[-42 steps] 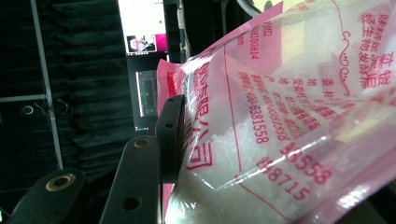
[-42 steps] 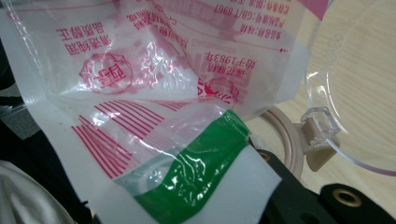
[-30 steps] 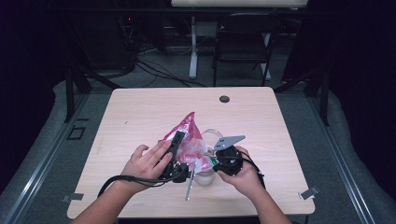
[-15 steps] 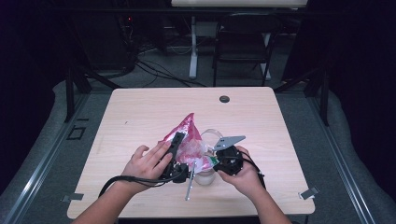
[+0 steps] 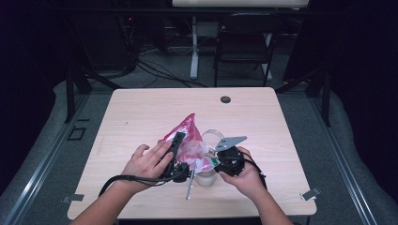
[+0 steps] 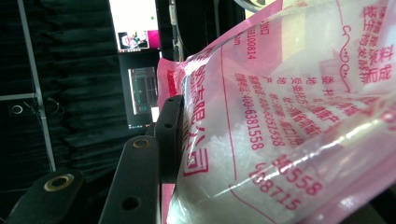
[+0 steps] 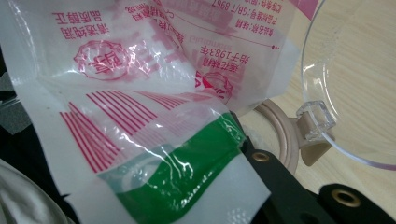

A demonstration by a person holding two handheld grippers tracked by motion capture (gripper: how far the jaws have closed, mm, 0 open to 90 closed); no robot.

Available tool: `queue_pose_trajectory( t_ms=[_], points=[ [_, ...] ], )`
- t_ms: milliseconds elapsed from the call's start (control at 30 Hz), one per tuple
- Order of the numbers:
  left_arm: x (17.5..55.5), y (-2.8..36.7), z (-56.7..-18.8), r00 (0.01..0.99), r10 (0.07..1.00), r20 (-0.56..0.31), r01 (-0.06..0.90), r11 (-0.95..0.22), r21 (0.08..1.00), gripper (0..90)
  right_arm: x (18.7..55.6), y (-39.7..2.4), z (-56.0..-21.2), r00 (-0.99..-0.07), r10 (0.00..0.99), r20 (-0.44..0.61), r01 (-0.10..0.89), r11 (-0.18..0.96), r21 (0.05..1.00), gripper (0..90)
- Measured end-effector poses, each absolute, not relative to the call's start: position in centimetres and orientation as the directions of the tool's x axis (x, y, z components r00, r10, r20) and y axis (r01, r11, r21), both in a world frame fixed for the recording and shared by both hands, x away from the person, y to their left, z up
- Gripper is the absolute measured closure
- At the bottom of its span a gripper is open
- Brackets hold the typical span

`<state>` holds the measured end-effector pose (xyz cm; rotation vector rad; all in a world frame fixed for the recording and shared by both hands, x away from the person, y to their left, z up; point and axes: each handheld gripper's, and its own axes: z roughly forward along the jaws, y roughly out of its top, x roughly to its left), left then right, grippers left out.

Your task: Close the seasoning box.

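A pink and clear plastic bag (image 5: 186, 132) of white grains stands tilted over a small clear jar (image 5: 205, 178) near the table's front. My left gripper (image 5: 180, 143) is shut on the bag's side; in the left gripper view one black finger (image 6: 170, 135) presses the printed bag (image 6: 289, 116), and the other is hidden behind it. My right gripper (image 5: 213, 161) is shut on the bag's green and white corner (image 7: 187, 177). The jar's clear hinged lid (image 7: 355, 84) stands open beside its beige rim (image 7: 281, 135).
A metal spoon (image 5: 189, 183) lies on the wooden table (image 5: 141, 112) in front of the jar. A black round cap (image 5: 225, 99) sits in the tabletop at the far edge. A dark chair (image 5: 244, 42) and cables stand beyond the table.
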<state>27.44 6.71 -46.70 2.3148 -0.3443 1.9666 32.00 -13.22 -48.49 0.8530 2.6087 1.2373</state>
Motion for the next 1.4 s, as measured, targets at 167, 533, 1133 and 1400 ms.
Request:
queue_pose_trajectory(
  t_ms=[167, 533, 1133, 1400],
  points=[
    [27.6, 6.8, -46.5, 0.154, -0.133, 0.979, -0.219, -0.971, -0.097, 62.7, 32.0, -13.3, -48.4, -0.833, 0.541, 0.119, 0.434, 0.502, 0.748, 90.0],
    [27.8, 7.1, -46.8, 0.178, -0.138, 0.974, -0.209, -0.973, -0.099, 63.7, 32.1, -13.4, -48.4, -0.833, 0.541, 0.118, 0.435, 0.509, 0.743, 90.0],
    [28.1, 7.5, -46.9, 0.19, -0.144, 0.971, -0.198, -0.974, -0.106, 63.2, 32.0, -13.2, -48.4, -0.834, 0.539, 0.116, 0.433, 0.51, 0.743, 90.0],
    [28.3, 7.8, -47.2, 0.201, -0.13, 0.971, -0.189, -0.978, -0.092, 63.1, 31.9, -13.2, -48.4, -0.836, 0.536, 0.114, 0.431, 0.515, 0.741, 90.0]
  ],
)
